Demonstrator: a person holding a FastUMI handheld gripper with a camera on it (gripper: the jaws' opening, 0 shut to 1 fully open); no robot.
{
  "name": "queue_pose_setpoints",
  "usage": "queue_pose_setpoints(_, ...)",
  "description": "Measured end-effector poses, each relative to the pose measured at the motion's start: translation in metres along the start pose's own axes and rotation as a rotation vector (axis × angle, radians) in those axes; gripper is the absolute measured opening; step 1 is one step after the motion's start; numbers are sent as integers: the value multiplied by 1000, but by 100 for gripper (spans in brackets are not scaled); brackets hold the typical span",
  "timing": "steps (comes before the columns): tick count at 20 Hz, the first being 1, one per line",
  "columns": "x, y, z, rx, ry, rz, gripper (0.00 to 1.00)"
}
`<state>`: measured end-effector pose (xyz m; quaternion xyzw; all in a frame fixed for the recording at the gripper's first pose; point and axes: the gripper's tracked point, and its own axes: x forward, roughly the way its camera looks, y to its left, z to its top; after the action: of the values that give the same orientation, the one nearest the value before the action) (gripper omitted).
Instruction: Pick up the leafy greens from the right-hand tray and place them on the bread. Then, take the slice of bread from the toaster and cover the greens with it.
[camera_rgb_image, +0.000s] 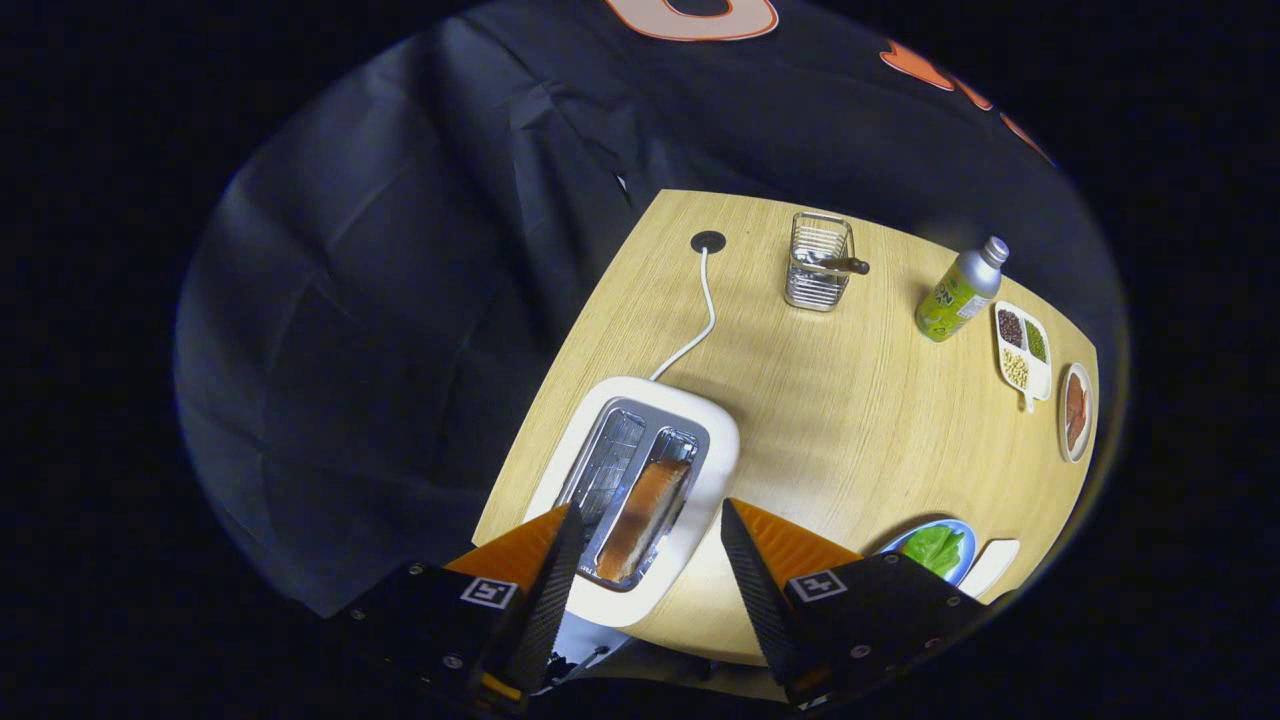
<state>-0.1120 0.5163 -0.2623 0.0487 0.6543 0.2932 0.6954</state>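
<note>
Two slots on top of the white toaster (640, 480), and one of them holds the slice of bread (645, 520), standing on edge and sitting right between the spread fingers of the tongs (645, 545). The tongs hang above it, wide apart, holding nothing, one finger on each side of the toaster's top. Over to the right, just beyond the right finger, the leafy greens (935, 548) lie on a blue plate (905, 540), with a pale tray (990, 565) beside it; whether there is bread under those greens I cannot tell from here. Judging by that, I'd say the greens step looks done and the toaster step is now in hand. The next move calls for a straight descent, the fingers lined up across the flat faces of the slice, then a gentle close near its top edge so it lifts clean out of the slot without snagging the wire guides. After that comes the carry across the counter (830, 400) to the plate. Farther back stand a wire basket (818, 262), a green bottle (958, 293) and a divided dish of beans (1023, 350), well clear of the path.
</note>
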Motion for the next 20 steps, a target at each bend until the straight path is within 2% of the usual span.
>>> queue_pose_setpoints(7, 24, 0, -10, -9, 64, -21, 61)
queue_pose_setpoints(9, 26, 0, -10, -1, 65, -10, 49)
queue_pose_setpoints(10, 25, -1, -12, 4, 70, -8, 38)
queue_pose_setpoints(12, 23, -2, -17, 18, 83, 6, 25)
queue_pose_setpoints(20, 3, 4, -25, 96, 76, 142, 11)
